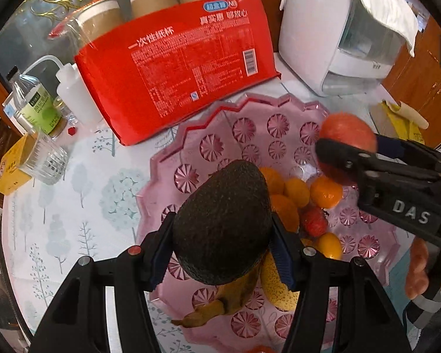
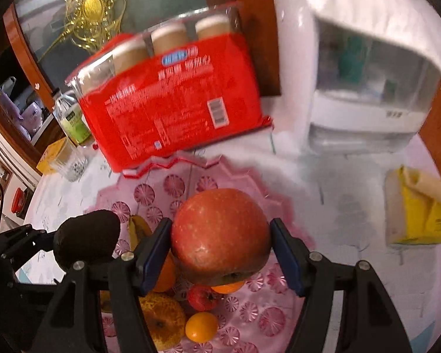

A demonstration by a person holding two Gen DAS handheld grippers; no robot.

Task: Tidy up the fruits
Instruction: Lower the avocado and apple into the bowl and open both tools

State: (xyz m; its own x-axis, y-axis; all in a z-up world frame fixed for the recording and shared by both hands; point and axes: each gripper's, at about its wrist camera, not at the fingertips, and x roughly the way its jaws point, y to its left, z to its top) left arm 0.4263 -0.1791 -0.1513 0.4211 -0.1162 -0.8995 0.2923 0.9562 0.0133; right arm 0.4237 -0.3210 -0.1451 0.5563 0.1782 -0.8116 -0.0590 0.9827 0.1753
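Observation:
My left gripper (image 1: pixel 222 229) is shut on a dark avocado (image 1: pixel 223 223) and holds it above the pink glass fruit bowl (image 1: pixel 250 135). My right gripper (image 2: pixel 220 235) is shut on a red apple (image 2: pixel 220 235), also above the bowl (image 2: pixel 167 185). The apple (image 1: pixel 347 135) and right gripper show at the right of the left wrist view. The avocado (image 2: pixel 86 236) shows at the left of the right wrist view. In the bowl lie several oranges (image 1: pixel 326 195), a small red fruit (image 1: pixel 314 222), a banana (image 1: pixel 276 282) and a larger orange (image 2: pixel 161 323).
A red pack of paper cups (image 1: pixel 176 67) leans behind the bowl. A white appliance (image 1: pixel 338 35) stands at the back right. A bottle (image 1: pixel 38 103), a squeeze bottle (image 1: pixel 76 94), a glass (image 1: pixel 44 158) and a yellow box (image 1: pixel 11 170) stand left. A yellow packet (image 2: pixel 417 214) lies right.

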